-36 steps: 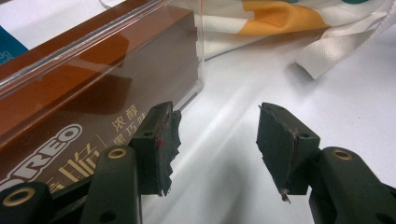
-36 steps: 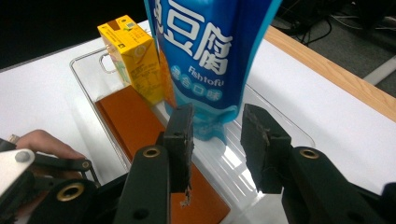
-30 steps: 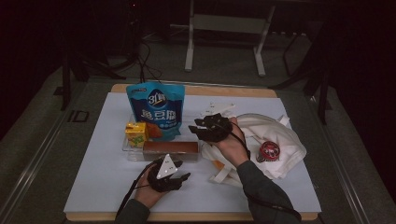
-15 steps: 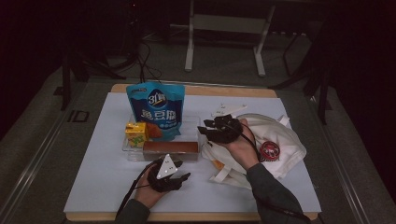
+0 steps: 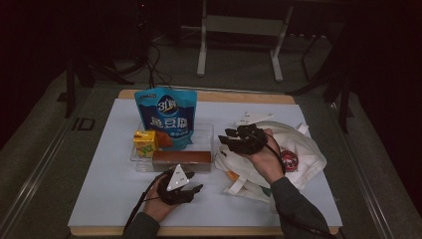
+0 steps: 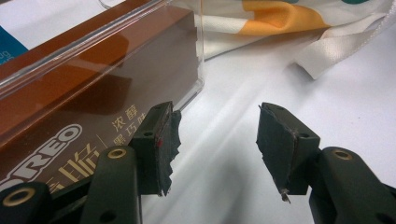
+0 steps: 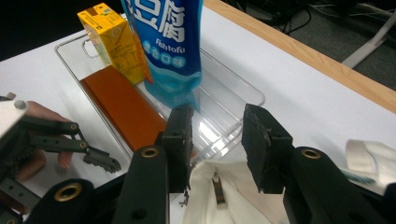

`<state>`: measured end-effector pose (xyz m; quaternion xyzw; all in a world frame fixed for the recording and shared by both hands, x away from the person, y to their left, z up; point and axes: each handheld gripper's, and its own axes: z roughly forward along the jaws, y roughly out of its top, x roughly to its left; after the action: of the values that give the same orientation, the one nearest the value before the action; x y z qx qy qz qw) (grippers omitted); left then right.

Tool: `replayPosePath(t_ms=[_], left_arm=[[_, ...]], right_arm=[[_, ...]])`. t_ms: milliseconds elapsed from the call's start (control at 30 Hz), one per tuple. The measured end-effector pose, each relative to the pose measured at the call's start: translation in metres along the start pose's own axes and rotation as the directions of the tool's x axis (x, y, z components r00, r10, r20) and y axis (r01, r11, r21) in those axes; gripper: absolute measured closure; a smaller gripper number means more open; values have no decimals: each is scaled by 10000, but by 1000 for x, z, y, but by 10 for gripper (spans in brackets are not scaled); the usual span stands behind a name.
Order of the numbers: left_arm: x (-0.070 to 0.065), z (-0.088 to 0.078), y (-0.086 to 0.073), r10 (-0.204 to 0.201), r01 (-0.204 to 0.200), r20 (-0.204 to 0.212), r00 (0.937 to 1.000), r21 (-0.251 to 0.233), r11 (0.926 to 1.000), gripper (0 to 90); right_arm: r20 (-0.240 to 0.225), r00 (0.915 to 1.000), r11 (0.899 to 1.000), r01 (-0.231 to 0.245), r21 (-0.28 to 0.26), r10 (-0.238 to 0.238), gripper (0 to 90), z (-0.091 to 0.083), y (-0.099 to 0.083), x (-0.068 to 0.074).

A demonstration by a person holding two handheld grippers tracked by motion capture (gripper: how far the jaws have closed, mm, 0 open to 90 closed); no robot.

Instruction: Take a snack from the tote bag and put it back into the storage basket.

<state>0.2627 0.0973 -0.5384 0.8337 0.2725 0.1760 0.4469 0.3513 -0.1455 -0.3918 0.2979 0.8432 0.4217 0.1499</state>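
High view: the left gripper (image 5: 191, 189) is held low over the white table cover (image 5: 99, 199), just in front of the clear tray (image 5: 209, 130), and the right gripper (image 5: 229, 139) is held over the near edge of the white cloth bag (image 5: 308, 154), beside the tray's right end. From the left gripper view, its jaws are seen parted with nothing between them; bare cover lies in the gap. The brown Oreo box (image 6: 70, 93) is seen just to the left of the left jaw, behind the tray's clear wall, and a strap of the bag lies ahead and to the right. Whether the left pad touches the tray wall cannot be told.

From the right gripper view, the jaws are likewise seen parted and empty. The bag's white hem (image 7: 224, 186) lies directly beneath them, and the tray's empty end is seen through the gap. Ahead of the left jaw stands the blue fish-tofu pouch (image 7: 173, 46), with the yellow drink carton (image 7: 109, 39) to its left and the brown box lying along the tray's near side. A red round item (image 5: 288, 159) is seen on the bag, to the right of the right hand.
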Motion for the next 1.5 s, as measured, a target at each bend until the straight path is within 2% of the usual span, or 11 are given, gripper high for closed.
replayPosePath(t_ms=[367, 833, 1067, 1100, 1367, 1500], left_arm=[[0, 0, 0, -37, 37, -5, 10000, -20, 10000, 466], [0, 0, 0, -17, 17, -14, 10000, -5, 10000, 465], [0, 0, 0, -12, 12, -13, 10000, -2, 10000, 466], [0, 0, 0, -13, 13, -11, 10000, -1, 10000, 466], [0, 0, 0, -15, 15, -11, 10000, 1, 10000, 465], [0, 0, 0, -5, 5, -20, 10000, 1, 10000, 465]], right_arm=[[325, 9988, 9993, -357, 55, 355, 638, -18, -17, -18], [953, 9949, 9984, -382, 406, 342, 682, -37, -41, -36], [1218, 9914, 9973, -551, 478, 489, 703, -47, -50, -44], [1354, 9893, 9965, -616, 560, 535, 717, -53, -57, -48], [1680, 9833, 9949, -813, 604, 701, 780, -66, -70, -54], [1861, 9788, 9929, -990, 656, 853, 782, -72, -79, -58]])
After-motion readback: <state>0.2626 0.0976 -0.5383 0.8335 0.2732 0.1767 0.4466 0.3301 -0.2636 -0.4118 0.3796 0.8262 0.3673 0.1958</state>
